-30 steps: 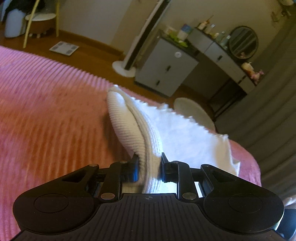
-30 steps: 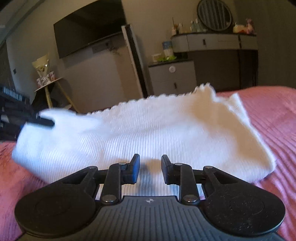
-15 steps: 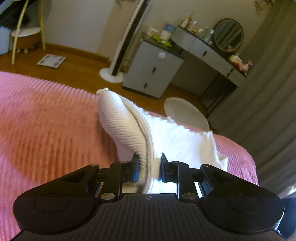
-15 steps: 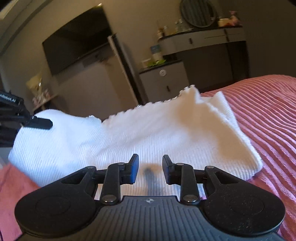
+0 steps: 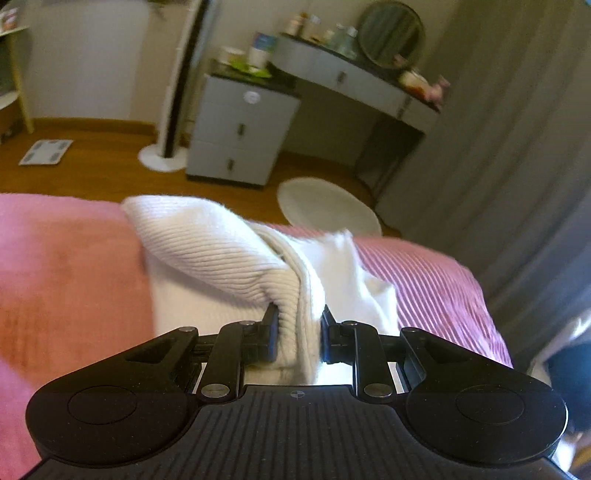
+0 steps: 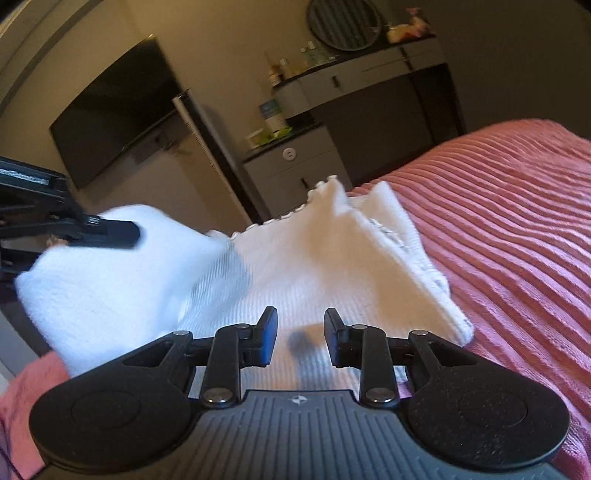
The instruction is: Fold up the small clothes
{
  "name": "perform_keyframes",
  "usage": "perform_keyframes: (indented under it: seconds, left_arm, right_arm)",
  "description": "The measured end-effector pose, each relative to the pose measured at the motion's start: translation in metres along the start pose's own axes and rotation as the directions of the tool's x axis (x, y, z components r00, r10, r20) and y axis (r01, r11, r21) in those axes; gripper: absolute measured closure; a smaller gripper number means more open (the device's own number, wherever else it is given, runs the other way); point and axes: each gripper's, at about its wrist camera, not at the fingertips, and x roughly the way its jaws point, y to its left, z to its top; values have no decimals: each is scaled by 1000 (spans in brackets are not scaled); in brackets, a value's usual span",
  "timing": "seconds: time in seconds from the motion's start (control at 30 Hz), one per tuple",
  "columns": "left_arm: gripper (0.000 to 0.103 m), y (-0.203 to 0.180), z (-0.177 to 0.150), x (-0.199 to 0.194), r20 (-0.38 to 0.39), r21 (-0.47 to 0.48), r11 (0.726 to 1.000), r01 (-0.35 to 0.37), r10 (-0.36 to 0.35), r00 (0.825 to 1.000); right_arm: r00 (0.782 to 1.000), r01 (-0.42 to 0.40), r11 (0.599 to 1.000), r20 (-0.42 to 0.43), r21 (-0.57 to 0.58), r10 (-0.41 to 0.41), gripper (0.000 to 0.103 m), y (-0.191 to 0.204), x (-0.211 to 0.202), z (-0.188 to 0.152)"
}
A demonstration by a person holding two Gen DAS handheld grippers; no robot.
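A small white ribbed garment (image 5: 221, 254) lies on the pink ribbed bedspread (image 5: 62, 280). My left gripper (image 5: 298, 325) is shut on a bunched end of it and holds that end raised, folding over the rest. In the right wrist view the garment (image 6: 317, 266) spreads ahead, its scalloped edge at the far side, and the left gripper's finger (image 6: 107, 232) grips its lifted left end. My right gripper (image 6: 300, 330) is open and empty, hovering just over the garment's near edge.
The bedspread (image 6: 509, 221) extends to the right. Beyond the bed are a wooden floor, a grey drawer cabinet (image 5: 240, 129), a vanity desk with a round mirror (image 5: 391, 33), a white round stool (image 5: 328, 206), a tower fan and grey curtains.
My left gripper has carried the garment's held end up and over toward the right, folding it onto itself. The right gripper has stayed open over the near edge, tilting slightly.
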Motion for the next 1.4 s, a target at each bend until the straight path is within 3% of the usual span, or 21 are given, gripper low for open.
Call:
perform_keyframes:
  seconds: [0.23,0.33,0.4,0.47,0.6,0.67,0.73,0.8,0.87,0.93,1.0,1.07,1.2,1.3,1.4]
  left_arm:
    - [74,-29,-34,50,-56,66,996,-57,61,997]
    - [55,-26,-42,56,-97,21,1000,0,2,995]
    - [50,-22,-42,47,-123,-27,998,48,-51,991]
    - [42,-18,-46,25,-91,-61,995,75,-80,993]
    - [31,9,-78,-24,15,-98,995,8,-6,1000]
    - [30,21,-95,-34,20,-103,992,-76,78,997]
    - [30,39,-113,-35,10,-94,986,-137,138,990]
    - [31,56,-129,-31,-8,-97,979,-177,177,984]
    - [33,70,-136,-31,-1,-104,981,-161,162,987]
    - [31,75,-135,-36,33,-107,985,-133,137,990]
    - [29,80,-135,-39,42,-115,987,-111,117,992]
    - [29,81,-139,-40,43,-117,988,-98,104,994]
    - [28,84,-135,-43,49,-140,986,-90,98,994]
    - [27,84,-131,-44,55,-164,983,-80,90,994]
    - [25,83,-131,-44,68,-161,983,-92,104,992]
  right_arm:
    - [1000,-7,996,0,92,7,76,-25,1,1]
    - [999,-35,986,-8,160,37,76,-39,4,1]
    - [999,-52,980,-6,192,54,76,-46,4,2]
    - [997,-69,972,-5,226,72,75,-52,6,3]
    - [993,-111,944,-1,310,117,72,-64,7,6]
    - [987,-152,920,10,361,159,64,-69,7,8]
    - [977,-200,890,14,410,213,41,-69,8,8]
    - [970,-218,876,-2,430,243,31,-65,13,8]
    - [967,-212,887,-46,410,252,30,-55,23,9]
    - [966,-206,908,-74,365,249,18,-44,31,14]
    - [958,-210,928,-122,308,258,14,-32,42,23]
    - [950,-214,952,-181,218,255,16,-19,52,36]
    - [942,-192,980,-272,48,198,36,5,61,55]
    - [939,-200,978,-271,67,210,37,8,62,68]
    - [925,-164,983,-335,77,181,36,11,85,74]
